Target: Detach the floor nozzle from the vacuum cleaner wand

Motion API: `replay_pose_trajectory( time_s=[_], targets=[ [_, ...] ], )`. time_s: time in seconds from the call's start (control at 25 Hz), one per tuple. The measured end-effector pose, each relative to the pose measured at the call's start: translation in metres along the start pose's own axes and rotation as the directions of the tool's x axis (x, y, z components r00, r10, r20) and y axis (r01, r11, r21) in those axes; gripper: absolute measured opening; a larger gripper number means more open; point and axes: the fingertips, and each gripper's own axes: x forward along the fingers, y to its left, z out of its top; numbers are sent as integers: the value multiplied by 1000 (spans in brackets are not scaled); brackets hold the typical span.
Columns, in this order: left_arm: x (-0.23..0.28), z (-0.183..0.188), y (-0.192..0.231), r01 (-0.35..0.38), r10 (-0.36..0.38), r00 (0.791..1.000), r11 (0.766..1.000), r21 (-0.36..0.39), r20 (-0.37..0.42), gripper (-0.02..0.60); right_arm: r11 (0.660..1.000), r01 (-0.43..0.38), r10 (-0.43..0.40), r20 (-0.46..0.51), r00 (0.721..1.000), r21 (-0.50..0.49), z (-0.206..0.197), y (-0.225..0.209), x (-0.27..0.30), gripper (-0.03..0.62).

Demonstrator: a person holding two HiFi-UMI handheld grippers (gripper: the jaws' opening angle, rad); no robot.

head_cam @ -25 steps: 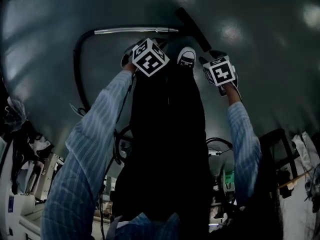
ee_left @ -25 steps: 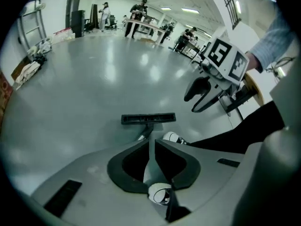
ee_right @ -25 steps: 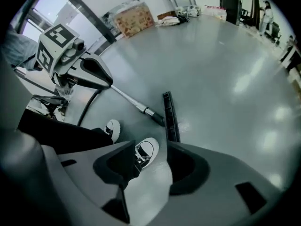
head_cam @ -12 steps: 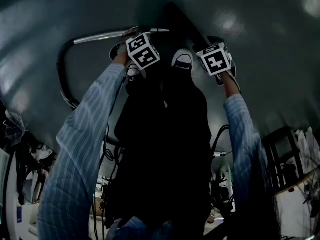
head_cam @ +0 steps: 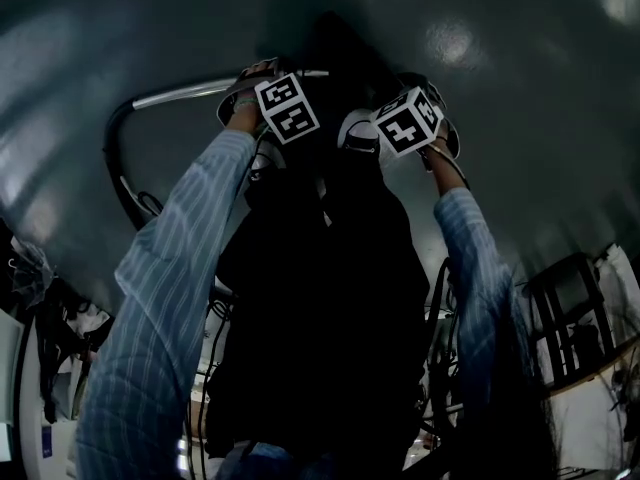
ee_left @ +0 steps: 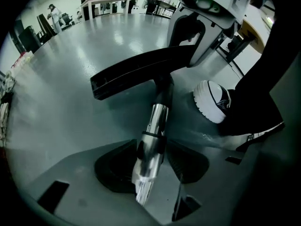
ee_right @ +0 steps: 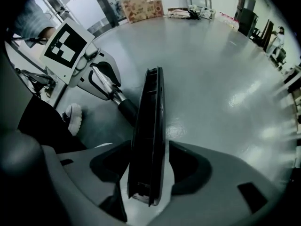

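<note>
The floor nozzle [ee_right: 148, 140], a long flat black bar, lies on the glossy grey floor [ee_right: 225, 88] just in front of the person's feet, well away from the floor's edges, and it is not yet detached: a dark neck at its middle joins it to the silver wand [ee_left: 153, 140]. The right tongs [ee_right: 148, 166] point down over one end of the nozzle. Their jaws have just been opening and now stand released, with the end of the bar between the two pads; on one side there is a clear gap between pad and bar. The left tongs [ee_left: 151, 164] come down over the wand a little behind the neck. Their jaws also have just been opening and are released, the shiny tube standing between the pads, which are close to it on both sides without visibly pressing it. In the left gripper view the nozzle crosses the picture beyond the wand, and the right tongs stand at its far end. In the head view the wand runs from the left tongs toward the left, and there a black hose [head_cam: 112, 158] bends down in a wide arc over the floor. A white shoe [ee_left: 214, 100] of the person stands on the floor just beside the wand, between the two tongs. Two striped sleeves [head_cam: 180, 268] reach down to the tongs. At the far edge of the floor, in the right gripper view, a cardboard box [ee_right: 141, 6] stands.
</note>
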Motion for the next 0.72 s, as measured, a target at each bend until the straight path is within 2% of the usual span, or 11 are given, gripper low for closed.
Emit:
replay_pose_trajectory(
  time_s=[0.2, 0.32, 0.52, 0.72],
  targets=[
    [4, 4, -2, 19, -18, 999, 999, 36, -30, 173, 999, 14, -14, -20, 1000, -30, -1, -3, 4, 253],
    [7, 10, -2, 8, -6, 999, 999, 35, -52, 173, 999, 34, -34, -27, 999, -5, -7, -9, 2, 238],
    [18, -1, 1, 23, -24, 997, 1000, -18, -67, 181, 999, 40, -40, -13, 999, 0, -4, -4, 15, 233],
    [20, 1, 1, 43, -48, 997, 996, -81, -56, 193, 998, 51, -51, -8, 999, 47, -7, -8, 13, 233]
  ],
)
